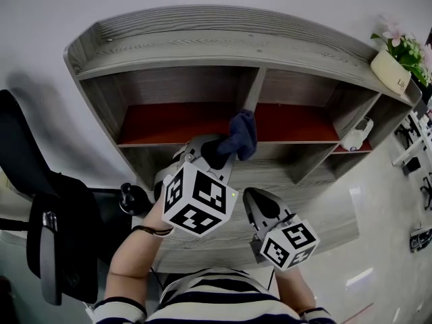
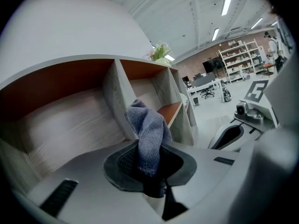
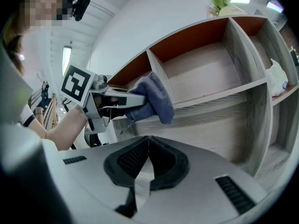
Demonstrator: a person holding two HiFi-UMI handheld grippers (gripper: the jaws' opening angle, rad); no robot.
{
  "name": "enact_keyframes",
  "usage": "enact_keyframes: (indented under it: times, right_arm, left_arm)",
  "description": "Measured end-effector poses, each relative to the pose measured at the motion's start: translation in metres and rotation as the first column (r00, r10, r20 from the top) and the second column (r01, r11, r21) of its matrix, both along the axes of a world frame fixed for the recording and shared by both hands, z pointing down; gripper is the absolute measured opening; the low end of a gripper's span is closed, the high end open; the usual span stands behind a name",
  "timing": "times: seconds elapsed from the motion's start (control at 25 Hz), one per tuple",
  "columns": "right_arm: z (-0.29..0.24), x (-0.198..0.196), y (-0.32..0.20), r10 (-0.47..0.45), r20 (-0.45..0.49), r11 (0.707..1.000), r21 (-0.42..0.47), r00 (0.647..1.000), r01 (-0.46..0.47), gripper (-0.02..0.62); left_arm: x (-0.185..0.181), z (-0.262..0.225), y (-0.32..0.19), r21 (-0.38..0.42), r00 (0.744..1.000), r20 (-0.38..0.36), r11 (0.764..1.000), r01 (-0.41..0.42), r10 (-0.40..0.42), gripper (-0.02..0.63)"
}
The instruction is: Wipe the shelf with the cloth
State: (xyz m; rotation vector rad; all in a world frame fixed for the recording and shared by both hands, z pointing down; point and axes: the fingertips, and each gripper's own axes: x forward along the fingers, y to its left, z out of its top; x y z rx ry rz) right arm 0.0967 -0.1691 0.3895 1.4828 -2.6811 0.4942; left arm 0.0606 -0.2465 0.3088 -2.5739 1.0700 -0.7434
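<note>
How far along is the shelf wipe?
Done: the cloth is picked up and clamped in the left gripper. In hand: the cloth is held at the front of the shelf, by the upright divider; whether it touches cannot be told. Left: the wiping itself, since no surface shows signs of a wipe. The right gripper is shut and empty, lower down.

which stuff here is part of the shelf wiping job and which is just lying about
Job: cloth, clamped in the left gripper; shelf.
Lying about: flower pot on the shelf top; white object in the far right compartment; black chair; right gripper, shut and empty.
</note>
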Motion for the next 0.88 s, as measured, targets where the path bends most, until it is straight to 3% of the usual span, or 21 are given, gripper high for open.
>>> enact_keyframes:
  times: [0.36,0.52,0.68,0.88]
  right_arm:
    - [-0.002,0.000,0.000,-0.009,0.002,1.000,0.002,1.000,0.009,0.026]
    - [-0.002,-0.005,0.000,-0.028,0.008,1.000,0.002,1.000,0.028,0.026]
    - [-0.002,-0.014,-0.003,-0.052,0.013,0.999,0.003,0.999,0.052,0.026]
    - [-0.004,-0.030,-0.008,-0.102,0.016,0.995,0.009,0.995,0.102,0.026]
  left_arm:
    - [-0.005,0.013,0.008,-0.023,1.000,0.007,1.000,-0.011,0.012,0.069]
    - [-0.017,0.004,0.017,-0.023,0.994,-0.109,1.000,-0.006,0.004,0.069]
    - [-0.041,-0.014,0.028,-0.005,0.967,-0.252,1.000,0.019,-0.020,0.069]
    - [-0.087,-0.026,0.039,0.039,0.945,-0.305,0.989,0.140,-0.122,0.068]
